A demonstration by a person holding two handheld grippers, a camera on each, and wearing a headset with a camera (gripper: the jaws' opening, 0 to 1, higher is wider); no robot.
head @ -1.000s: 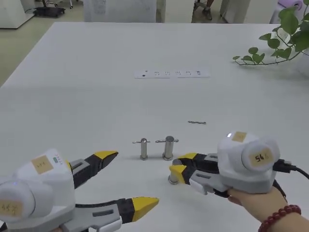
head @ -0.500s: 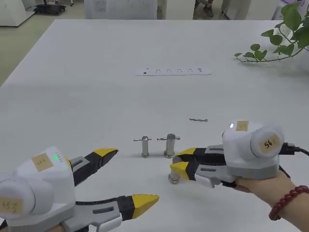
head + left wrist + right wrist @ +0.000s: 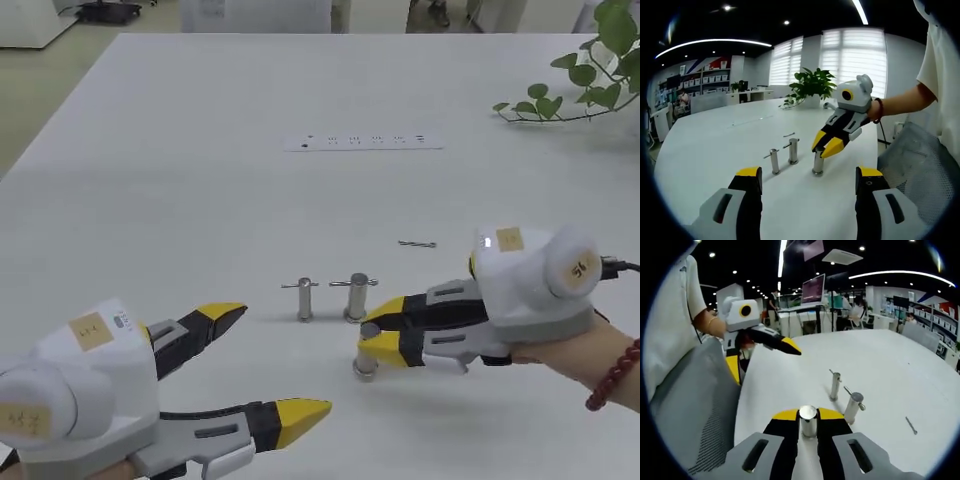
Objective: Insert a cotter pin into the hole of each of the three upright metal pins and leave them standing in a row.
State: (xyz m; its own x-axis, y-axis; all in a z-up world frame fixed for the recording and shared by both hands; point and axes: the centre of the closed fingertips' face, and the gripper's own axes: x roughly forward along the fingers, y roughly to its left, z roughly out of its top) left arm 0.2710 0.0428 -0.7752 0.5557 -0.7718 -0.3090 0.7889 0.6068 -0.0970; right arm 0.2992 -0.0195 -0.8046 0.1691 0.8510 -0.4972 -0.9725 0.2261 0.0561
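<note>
Silver cylindrical metal pin sits clamped in right tongs; keep it plumb, so open left tongs can thread it.

Pins: we count three, the left pin, the middle pin and the near pin.
Cotters: we count three, the left cotter, the middle cotter and the loose cotter.
Grippers: we count two, the left gripper and the right gripper.
Power strips: we count one strip.
Plants: we count one plant.
Tables: we count one table.
</note>
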